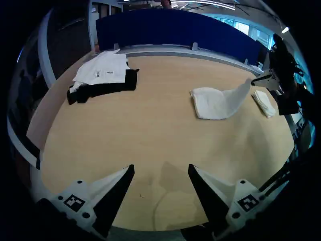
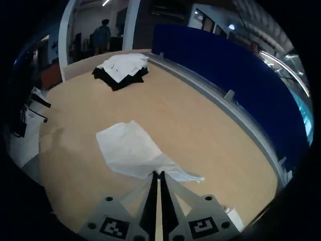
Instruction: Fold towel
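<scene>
My right tool (image 2: 157, 173) clamps a corner of the towel (image 2: 124, 150), seemingly soft and light; my left tool (image 1: 160, 165) is released, well apart from it.

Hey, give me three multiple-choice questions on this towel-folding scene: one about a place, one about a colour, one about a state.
1. Where does the clothes pile lie? A. on the table, near the blue divider B. on the floor C. in a basket
2. What colour is the towel? A. green B. white C. red
3. How is the left hand-held gripper? A. shut on the towel B. shut on a shirt C. open, empty
Answers: 1 A, it rests on the wood by the divider; 2 B, plain white cloth; 3 C, its fingers stand apart over bare table.
</scene>
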Action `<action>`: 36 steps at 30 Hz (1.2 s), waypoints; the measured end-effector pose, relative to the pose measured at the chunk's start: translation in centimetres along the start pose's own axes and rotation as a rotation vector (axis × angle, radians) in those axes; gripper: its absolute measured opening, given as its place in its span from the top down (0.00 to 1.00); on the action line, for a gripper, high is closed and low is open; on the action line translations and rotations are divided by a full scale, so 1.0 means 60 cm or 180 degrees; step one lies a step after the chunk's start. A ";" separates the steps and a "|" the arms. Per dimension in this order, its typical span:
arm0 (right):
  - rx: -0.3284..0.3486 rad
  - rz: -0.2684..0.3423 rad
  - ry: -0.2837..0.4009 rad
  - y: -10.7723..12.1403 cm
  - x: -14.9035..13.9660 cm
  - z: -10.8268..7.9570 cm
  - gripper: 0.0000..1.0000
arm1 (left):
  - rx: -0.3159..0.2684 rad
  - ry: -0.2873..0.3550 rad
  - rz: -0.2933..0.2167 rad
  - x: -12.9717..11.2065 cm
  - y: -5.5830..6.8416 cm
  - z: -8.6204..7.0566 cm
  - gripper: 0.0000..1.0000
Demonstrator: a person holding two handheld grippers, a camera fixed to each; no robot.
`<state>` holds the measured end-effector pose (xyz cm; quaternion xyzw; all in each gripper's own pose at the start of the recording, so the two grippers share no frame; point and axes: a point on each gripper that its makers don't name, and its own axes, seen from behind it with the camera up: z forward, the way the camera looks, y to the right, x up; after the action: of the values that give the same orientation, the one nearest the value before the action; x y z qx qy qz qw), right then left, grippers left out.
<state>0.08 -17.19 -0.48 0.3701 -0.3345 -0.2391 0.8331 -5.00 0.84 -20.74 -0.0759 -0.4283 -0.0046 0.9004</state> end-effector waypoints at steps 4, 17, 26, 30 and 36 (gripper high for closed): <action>0.0026 -0.0070 0.0004 -0.007 0.014 0.007 0.96 | -0.0006 0.0028 -0.0010 0.004 0.001 -0.004 0.00; 0.0244 -0.0337 0.0020 -0.064 0.072 0.056 0.96 | 0.0070 0.0114 -0.0030 0.005 -0.011 -0.023 0.00; 0.0537 -0.0568 -0.0039 -0.146 0.101 0.124 0.96 | 0.0152 0.0208 -0.0110 0.005 -0.019 -0.042 0.00; 0.0695 -0.0581 -0.0128 -0.192 0.092 0.168 0.96 | 0.0192 0.0240 -0.0174 0.002 -0.022 -0.049 0.00; 0.0914 -0.0449 -0.0340 -0.251 0.053 0.226 0.96 | 0.0200 0.0242 -0.0270 -0.011 -0.022 -0.052 0.01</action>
<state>-10.07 -34.64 -4.14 0.4946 -0.3821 -0.2661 0.7338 -3.13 -0.95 -23.01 -0.0291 -0.3965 -0.0322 0.9170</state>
